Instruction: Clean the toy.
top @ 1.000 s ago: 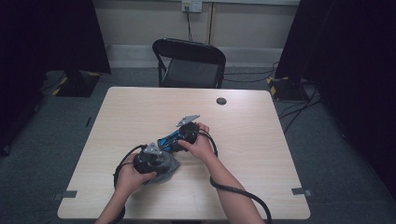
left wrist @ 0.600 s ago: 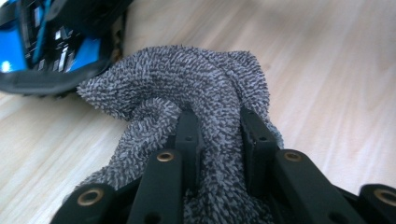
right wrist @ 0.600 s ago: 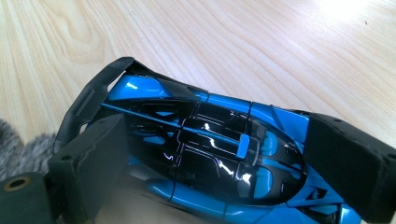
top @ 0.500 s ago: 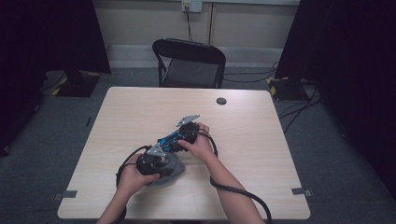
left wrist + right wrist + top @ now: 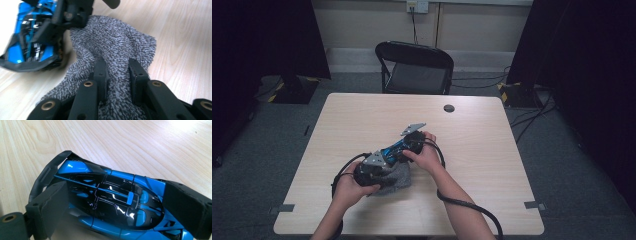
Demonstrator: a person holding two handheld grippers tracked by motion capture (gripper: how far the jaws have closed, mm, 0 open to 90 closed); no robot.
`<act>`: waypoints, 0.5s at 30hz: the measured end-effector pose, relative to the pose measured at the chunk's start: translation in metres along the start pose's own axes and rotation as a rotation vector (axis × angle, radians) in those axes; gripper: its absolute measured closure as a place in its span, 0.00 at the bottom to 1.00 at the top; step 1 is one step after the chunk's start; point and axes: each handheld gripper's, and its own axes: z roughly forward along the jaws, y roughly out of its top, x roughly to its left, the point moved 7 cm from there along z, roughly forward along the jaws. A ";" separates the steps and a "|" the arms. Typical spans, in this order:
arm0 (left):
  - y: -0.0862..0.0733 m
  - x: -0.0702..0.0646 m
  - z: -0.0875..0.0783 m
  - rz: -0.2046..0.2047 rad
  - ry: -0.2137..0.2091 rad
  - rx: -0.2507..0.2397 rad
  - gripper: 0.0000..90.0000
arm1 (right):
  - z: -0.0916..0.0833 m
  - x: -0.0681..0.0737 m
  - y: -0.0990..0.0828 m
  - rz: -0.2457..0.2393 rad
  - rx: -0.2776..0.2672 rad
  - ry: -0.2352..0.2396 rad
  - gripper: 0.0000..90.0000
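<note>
A blue and black toy car [image 5: 107,200] is lifted just off the wooden table [image 5: 482,150], and my right gripper [image 5: 120,195] is shut on it, one pad [image 5: 50,205] on each side. In the high view the car [image 5: 393,149] sits mid-table between both hands. A grey terry cloth [image 5: 112,45] is bunched between the jaws of my left gripper [image 5: 116,66], which is shut on it. The cloth's far edge reaches the car [image 5: 27,42] next to the right gripper [image 5: 72,12]. From above, the cloth [image 5: 394,177] hangs under the left gripper [image 5: 377,167].
A small black round disc [image 5: 449,108] lies near the table's far edge. A black folding chair [image 5: 414,65] stands behind the table. Cables trail from both grippers over the near edge. Bare wood lies to the left and right of the hands.
My left gripper has lifted a little with the cloth, staying against the car. The right gripper and the car have kept still.
</note>
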 end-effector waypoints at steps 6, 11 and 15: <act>-0.004 0.017 -0.017 -0.045 0.031 -0.045 0.80 | 0.000 0.000 0.000 0.000 -0.001 0.000 0.08; -0.009 0.035 -0.033 -0.088 0.086 -0.087 0.80 | 0.000 0.000 0.000 0.003 -0.001 0.001 0.08; -0.014 0.052 -0.045 -0.140 0.155 -0.143 0.80 | 0.000 0.000 0.000 0.002 -0.004 -0.001 0.08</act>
